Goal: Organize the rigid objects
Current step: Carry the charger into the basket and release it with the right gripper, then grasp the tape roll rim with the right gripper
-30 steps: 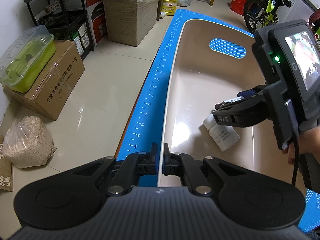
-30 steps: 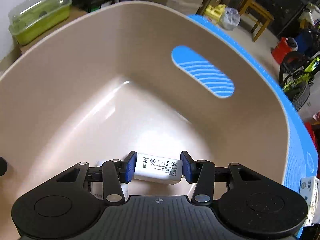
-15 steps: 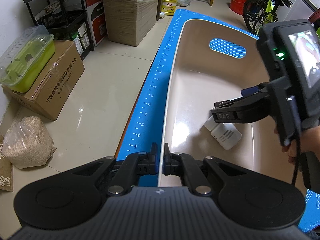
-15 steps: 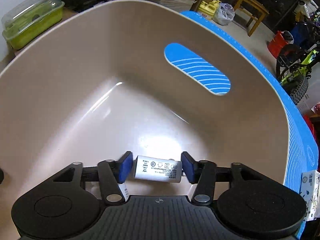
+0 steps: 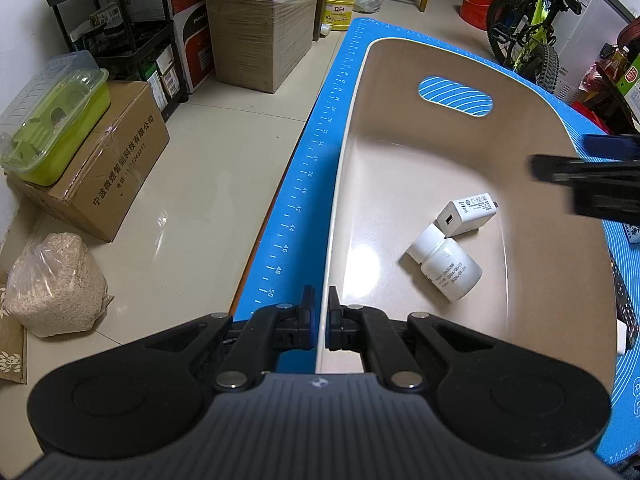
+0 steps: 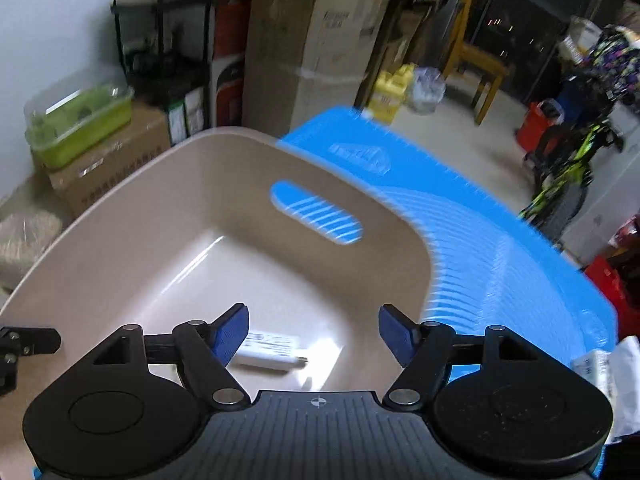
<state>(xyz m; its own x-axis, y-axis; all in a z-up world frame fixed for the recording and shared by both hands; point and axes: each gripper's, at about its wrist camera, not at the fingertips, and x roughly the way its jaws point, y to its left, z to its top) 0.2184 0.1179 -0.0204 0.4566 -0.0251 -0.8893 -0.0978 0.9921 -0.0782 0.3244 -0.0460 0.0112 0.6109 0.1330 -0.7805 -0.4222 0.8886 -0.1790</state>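
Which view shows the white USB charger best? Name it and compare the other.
The left wrist view. There the white USB charger lies sharp and whole on the floor of the beige tub, its USB port and label showing, beside the white bottle. The right wrist view is blurred; the right gripper partly hides it.

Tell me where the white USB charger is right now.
In the left wrist view, the white USB charger lies on the beige tub's floor, touching the white pill bottle's cap.
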